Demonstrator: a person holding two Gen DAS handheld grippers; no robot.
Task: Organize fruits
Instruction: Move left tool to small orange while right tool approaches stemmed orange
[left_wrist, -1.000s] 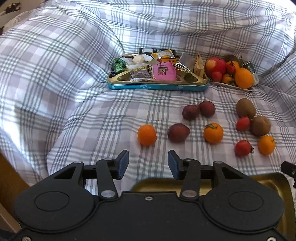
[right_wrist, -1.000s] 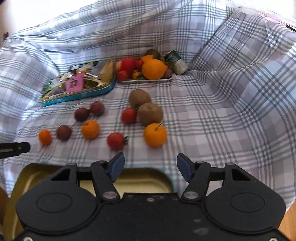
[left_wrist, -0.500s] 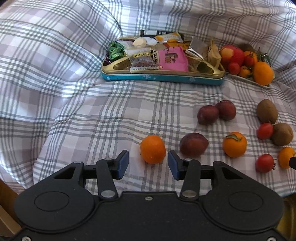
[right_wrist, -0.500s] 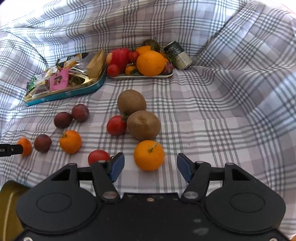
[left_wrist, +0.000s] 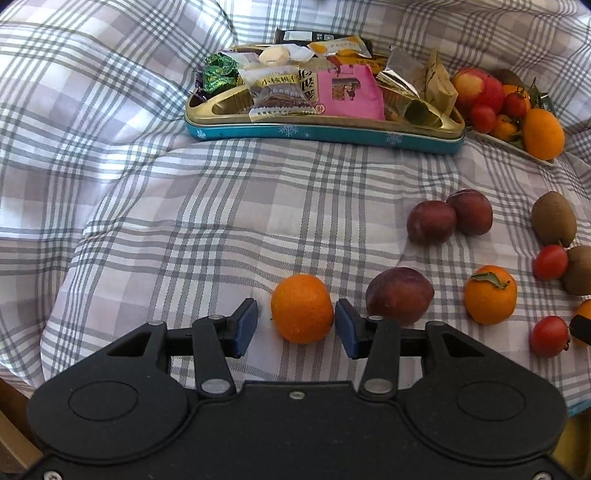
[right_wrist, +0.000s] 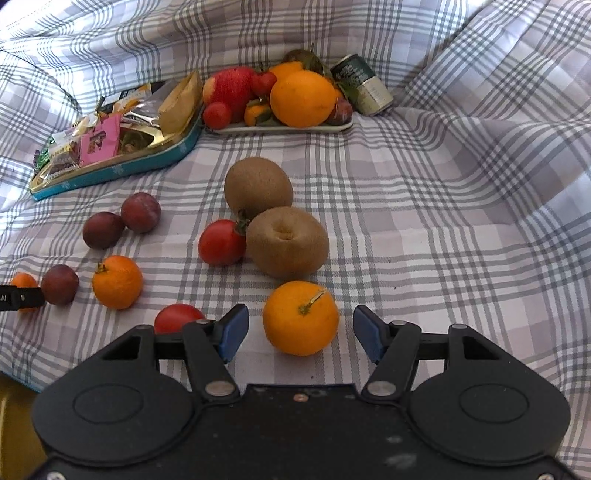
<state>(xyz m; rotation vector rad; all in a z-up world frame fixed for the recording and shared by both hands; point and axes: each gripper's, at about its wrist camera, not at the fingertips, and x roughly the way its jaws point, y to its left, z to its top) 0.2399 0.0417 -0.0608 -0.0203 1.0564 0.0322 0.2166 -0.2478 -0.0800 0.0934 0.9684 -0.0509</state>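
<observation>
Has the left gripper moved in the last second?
Yes. The left gripper has come forward toward the snack tin, which now looks larger and nearer, and its open fingers now flank the small orange on the plaid cloth.

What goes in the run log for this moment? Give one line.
phase: pre-grasp | left claw: open around small orange | right claw: open around stemmed orange | both oranges on plaid cloth

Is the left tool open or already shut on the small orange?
Open. The left tool has the small orange between its blue pads; a gap shows at the left pad, while the right pad looks almost touching.
</observation>
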